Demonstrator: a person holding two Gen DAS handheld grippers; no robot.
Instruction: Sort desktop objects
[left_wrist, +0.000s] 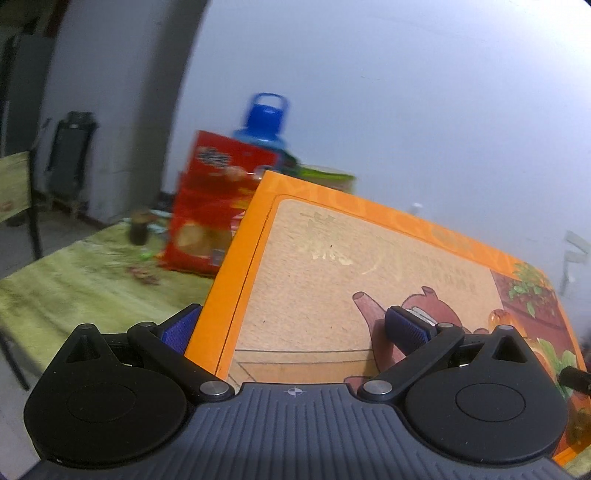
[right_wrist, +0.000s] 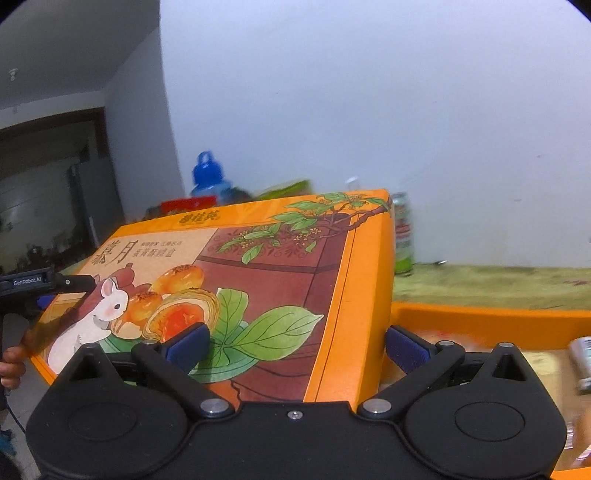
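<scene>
A large orange gift-box lid (left_wrist: 332, 266) with a squirrel and pastry picture is held tilted up between both grippers; it also fills the right wrist view (right_wrist: 258, 273). My left gripper (left_wrist: 295, 326) is shut on the lid's left edge, one blue pad behind it and one on its face. My right gripper (right_wrist: 295, 343) is shut on the lid's right edge the same way. The left gripper shows at the far left of the right wrist view (right_wrist: 40, 284). The open orange box base (right_wrist: 491, 321) lies below right, with packaged snacks inside.
A green-clothed table (left_wrist: 74, 280) carries a red snack bag (left_wrist: 214, 206), a blue-capped bottle (left_wrist: 264, 118) and a small dark cup (left_wrist: 139, 230). A green can (right_wrist: 402, 236) stands by the white wall. A chair (left_wrist: 18, 192) stands at far left.
</scene>
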